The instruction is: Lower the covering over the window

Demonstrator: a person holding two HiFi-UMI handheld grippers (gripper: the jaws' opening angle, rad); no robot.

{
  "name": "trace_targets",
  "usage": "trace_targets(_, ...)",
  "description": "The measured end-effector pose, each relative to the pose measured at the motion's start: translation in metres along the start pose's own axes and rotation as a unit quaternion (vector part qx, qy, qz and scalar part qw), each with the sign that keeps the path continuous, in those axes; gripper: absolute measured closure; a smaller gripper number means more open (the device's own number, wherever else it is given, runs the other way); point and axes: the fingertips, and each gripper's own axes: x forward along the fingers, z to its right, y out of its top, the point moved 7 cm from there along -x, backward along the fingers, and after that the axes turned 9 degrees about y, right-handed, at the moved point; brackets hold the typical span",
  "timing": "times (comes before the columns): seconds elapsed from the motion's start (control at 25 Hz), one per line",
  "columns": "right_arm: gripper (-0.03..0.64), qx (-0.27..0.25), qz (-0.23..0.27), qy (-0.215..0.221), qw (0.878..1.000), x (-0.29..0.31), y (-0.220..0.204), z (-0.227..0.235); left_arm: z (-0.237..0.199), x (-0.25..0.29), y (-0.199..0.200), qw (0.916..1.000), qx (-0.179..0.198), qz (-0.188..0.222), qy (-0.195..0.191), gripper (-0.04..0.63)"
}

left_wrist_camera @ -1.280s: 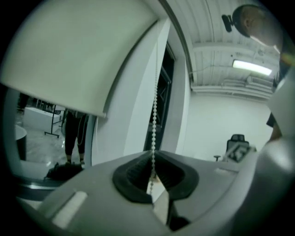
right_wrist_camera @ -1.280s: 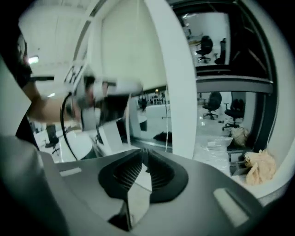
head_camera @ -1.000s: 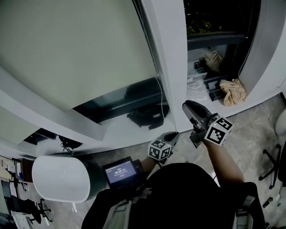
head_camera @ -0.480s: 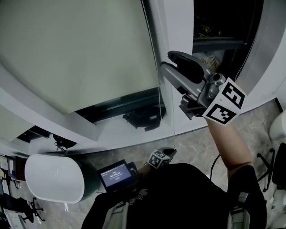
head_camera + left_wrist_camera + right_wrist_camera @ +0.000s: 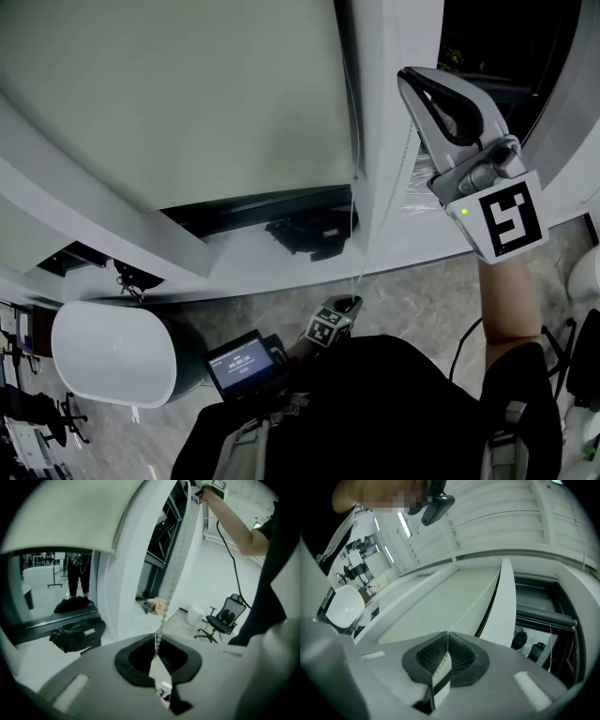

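The roller blind (image 5: 178,103) covers most of the window. Its bottom edge stops short of the sill (image 5: 248,274), with a dark strip of glass (image 5: 246,210) between them. Its bead chain (image 5: 355,267) hangs beside the white mullion (image 5: 380,141). My left gripper (image 5: 157,641) is clamped shut on the chain low down, close to my body. My right gripper (image 5: 447,637), held high, has just closed its jaws on the chain too. A black bag (image 5: 309,234) lies on the sill near the chain, and there is open floor (image 5: 422,291) below.

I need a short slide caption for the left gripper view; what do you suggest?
Left gripper shut on the bead chain of a partly lowered roller blind.
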Motion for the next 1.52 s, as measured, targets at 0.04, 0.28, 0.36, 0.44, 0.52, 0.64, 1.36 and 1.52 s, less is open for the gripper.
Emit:
trace_targets(0.04, 0.611, -0.014, -0.019, 0.003, 1.0, -0.003, -0.007, -0.001, -0.007, -0.005, 0.003, 0.9997, -0.002, 0.017, 0.018, 0.586)
trace_targets(0.28, 0.609, -0.022, -0.107, 0.031, 0.994, -0.028, -0.067, -0.037, -0.042, -0.051, 0.043, 0.9899, -0.05, 0.114, 0.068, 0.586)
trace_targets(0.36, 0.609, 0.003, -0.144, 0.044, 0.989, -0.037, -0.095, -0.054, -0.051, -0.063, 0.046, 0.993, -0.03, 0.105, 0.045, 0.586)
trace_targets(0.44, 0.609, 0.028, -0.173, 0.062, 0.983, -0.045, -0.126, -0.075, -0.061, -0.071, 0.038, 0.9973, 0.044, 0.049, 0.033, 0.568)
trace_targets(0.52, 0.609, 0.048, -0.199, 0.079, 0.976, -0.052, -0.156, -0.098, -0.076, -0.077, 0.031, 0.9896, 0.128, 0.003, 0.064, 0.571)
trace_targets(0.64, 0.609, 0.086, -0.222, 0.08, 0.968, -0.066, -0.18, -0.118, -0.086, -0.078, 0.022, 0.9781, 0.183, -0.014, 0.098, 0.571)
trace_targets(1.36, 0.609, 0.044, -0.231, 0.066, 0.97, -0.076, -0.154, -0.141, -0.052, -0.124, 0.179, 0.9622, -0.02, 0.271, 0.021, 0.571)
trace_targets(1.52, 0.609, 0.047, -0.316, 0.139, 0.937, -0.079, -0.203, -0.191, -0.049, -0.141, 0.224, 0.9443, -0.014, 0.329, 0.009, 0.571)
